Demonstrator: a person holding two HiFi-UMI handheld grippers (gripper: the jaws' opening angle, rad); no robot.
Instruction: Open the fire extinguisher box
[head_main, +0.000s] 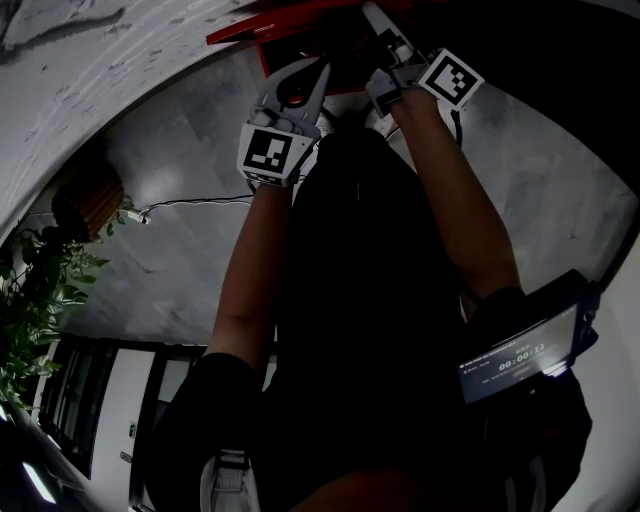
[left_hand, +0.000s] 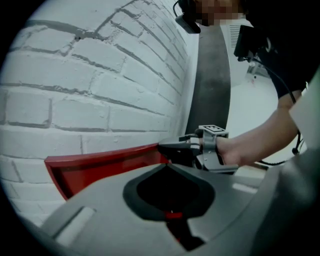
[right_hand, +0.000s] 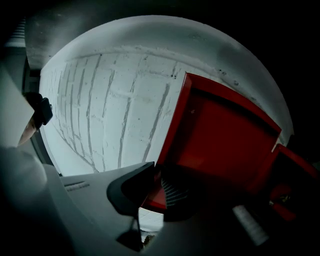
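The fire extinguisher box is red and stands against a white brick wall (left_hand: 100, 75). Its red door (right_hand: 220, 140) is swung partly out from the wall, and the opening behind it is dark. My right gripper (right_hand: 159, 182) is shut on the door's free edge, with a ribbed pad (right_hand: 172, 192) pressed against the red metal. The left gripper view shows that same right gripper (left_hand: 165, 146) holding the door's edge (left_hand: 100, 165). My left gripper (left_hand: 167, 166) hangs just in front of the door with its jaw tips together and nothing between them. Both grippers reach toward the box (head_main: 262, 28) at the top of the head view.
A grey tiled floor (head_main: 180, 260) runs below the wall. A cable (head_main: 190, 203) lies on it, and a potted plant (head_main: 30, 300) stands at the left. A device with a lit screen (head_main: 520, 355) hangs at the person's right side. A dark column (left_hand: 210, 75) stands beside the brick wall.
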